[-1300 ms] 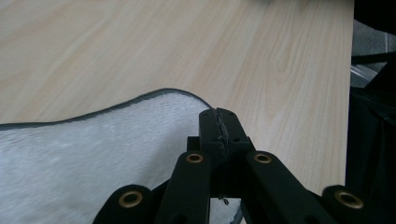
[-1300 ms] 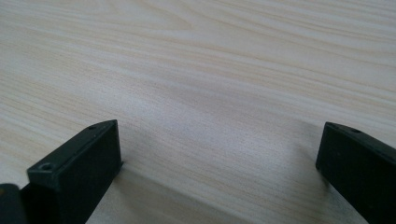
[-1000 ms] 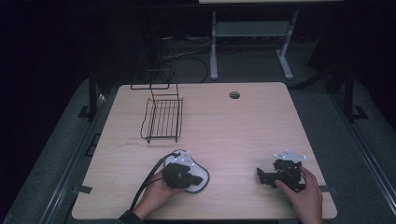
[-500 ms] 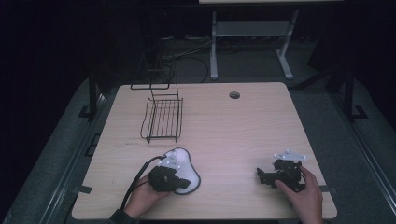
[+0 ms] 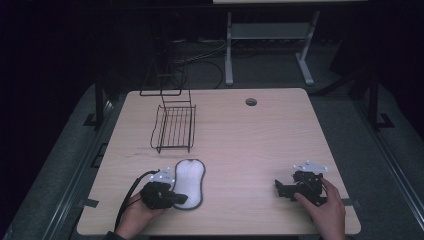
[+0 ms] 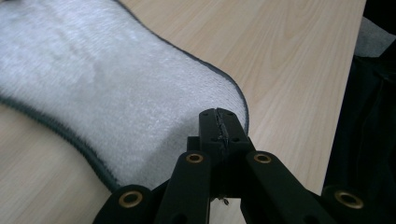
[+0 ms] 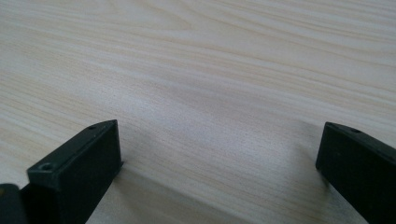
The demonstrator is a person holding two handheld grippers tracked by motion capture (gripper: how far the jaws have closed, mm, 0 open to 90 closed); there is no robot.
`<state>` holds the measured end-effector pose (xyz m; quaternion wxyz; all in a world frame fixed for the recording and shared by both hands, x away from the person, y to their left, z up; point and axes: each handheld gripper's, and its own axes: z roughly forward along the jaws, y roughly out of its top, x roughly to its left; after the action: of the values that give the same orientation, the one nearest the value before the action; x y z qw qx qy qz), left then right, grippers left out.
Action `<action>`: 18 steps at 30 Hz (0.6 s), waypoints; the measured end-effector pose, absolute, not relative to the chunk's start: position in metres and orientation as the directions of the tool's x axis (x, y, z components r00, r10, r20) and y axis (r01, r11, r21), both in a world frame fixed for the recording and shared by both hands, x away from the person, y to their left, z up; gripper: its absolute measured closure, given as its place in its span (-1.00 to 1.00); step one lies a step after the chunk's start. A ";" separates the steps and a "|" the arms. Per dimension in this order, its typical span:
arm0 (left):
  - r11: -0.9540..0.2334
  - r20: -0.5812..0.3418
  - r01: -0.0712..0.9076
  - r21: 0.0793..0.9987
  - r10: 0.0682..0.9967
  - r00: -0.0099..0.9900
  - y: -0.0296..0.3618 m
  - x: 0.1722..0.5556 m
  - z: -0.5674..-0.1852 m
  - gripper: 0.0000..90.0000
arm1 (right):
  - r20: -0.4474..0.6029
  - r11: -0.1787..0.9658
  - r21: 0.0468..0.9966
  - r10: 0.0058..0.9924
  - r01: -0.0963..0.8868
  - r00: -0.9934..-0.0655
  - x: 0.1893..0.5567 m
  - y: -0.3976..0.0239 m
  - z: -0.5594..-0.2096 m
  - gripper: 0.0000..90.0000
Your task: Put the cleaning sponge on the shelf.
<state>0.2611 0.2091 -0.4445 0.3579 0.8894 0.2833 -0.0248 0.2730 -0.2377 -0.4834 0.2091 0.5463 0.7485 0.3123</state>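
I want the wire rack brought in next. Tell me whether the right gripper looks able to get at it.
Probably yes. The right gripper is open and holds nothing, and bare table lies between it and the wire rack; the reach runs diagonally across.

No readable text, label, brand, number or sign anywhere: none on the counter (image 5: pixel 260 145), none on the grey fleecy pad (image 5: pixel 189 182), none on the wire rack (image 5: pixel 174 127), none on either tool.
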 end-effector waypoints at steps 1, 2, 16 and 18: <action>-0.578 -0.247 0.527 0.623 0.494 0.833 0.212 0.261 -0.444 1.00 | 0.028 0.208 0.696 0.948 0.687 -0.316 0.273 -0.238 -0.483 -1.00; -0.575 -0.248 0.532 0.621 0.500 0.830 0.214 0.261 -0.444 1.00 | 0.028 0.208 0.696 0.948 0.687 -0.316 0.273 -0.238 -0.483 -1.00; -0.526 -0.229 0.583 0.619 0.589 0.775 0.255 0.265 -0.443 1.00 | 0.028 0.208 0.696 0.948 0.687 -0.316 0.273 -0.238 -0.483 -1.00; -0.517 -0.224 0.590 0.620 0.604 0.765 0.261 0.266 -0.442 1.00 | 0.028 0.208 0.696 0.948 0.687 -0.316 0.273 -0.238 -0.483 -1.00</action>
<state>0.2660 0.2608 -0.4423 0.3520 0.8709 0.3429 0.0098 0.2730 -0.2377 -0.4834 0.2092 0.5462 0.7486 0.3123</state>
